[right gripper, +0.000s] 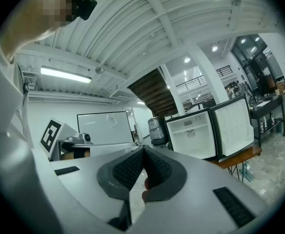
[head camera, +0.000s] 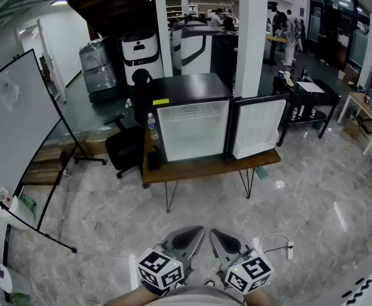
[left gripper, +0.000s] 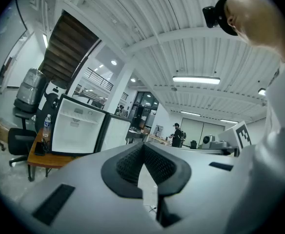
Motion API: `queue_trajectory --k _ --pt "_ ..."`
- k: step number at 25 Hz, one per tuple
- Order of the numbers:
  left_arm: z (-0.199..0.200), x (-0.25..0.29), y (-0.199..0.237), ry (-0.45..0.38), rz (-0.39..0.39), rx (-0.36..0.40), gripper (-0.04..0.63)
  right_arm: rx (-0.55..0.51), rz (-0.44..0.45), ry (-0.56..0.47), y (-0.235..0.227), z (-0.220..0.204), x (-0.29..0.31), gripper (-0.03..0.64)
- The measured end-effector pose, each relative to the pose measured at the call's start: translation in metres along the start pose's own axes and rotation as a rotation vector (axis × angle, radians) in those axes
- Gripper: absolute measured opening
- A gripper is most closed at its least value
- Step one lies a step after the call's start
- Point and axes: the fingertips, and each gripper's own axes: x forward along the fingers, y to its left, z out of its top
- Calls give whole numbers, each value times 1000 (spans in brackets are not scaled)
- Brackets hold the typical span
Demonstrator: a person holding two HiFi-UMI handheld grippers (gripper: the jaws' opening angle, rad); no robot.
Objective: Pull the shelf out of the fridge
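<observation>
A small black fridge [head camera: 192, 123] stands on a low wooden table [head camera: 205, 168] a few steps ahead. Its white door [head camera: 257, 127] is swung open to the right. Across the white inside, near the top, runs a thin shelf [head camera: 193, 114]. The left gripper view shows the fridge [left gripper: 76, 128] far off at the left, and the right gripper view shows the fridge [right gripper: 191, 135] at the right. My left gripper [head camera: 190, 238] and right gripper [head camera: 223, 240] are held side by side close to my body, far from the fridge. Both are shut with nothing between the jaws.
A water bottle [head camera: 152, 126] stands on the table left of the fridge, beside a black office chair [head camera: 125, 146]. A whiteboard [head camera: 14, 126] on a stand is at the left and a black side table [head camera: 304, 97] at the right. A power strip [head camera: 288, 250] lies on the marble floor.
</observation>
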Motion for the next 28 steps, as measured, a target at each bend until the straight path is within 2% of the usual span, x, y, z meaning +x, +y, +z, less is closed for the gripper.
queue_trajectory --k 13,28 --pt "-4 7 -6 15 -4 9 6 -4 7 2 -1 -2 -3 17" --pt "-21 25 -18 15 62 7 6 35 74 -32 -19 -2 -26 18"
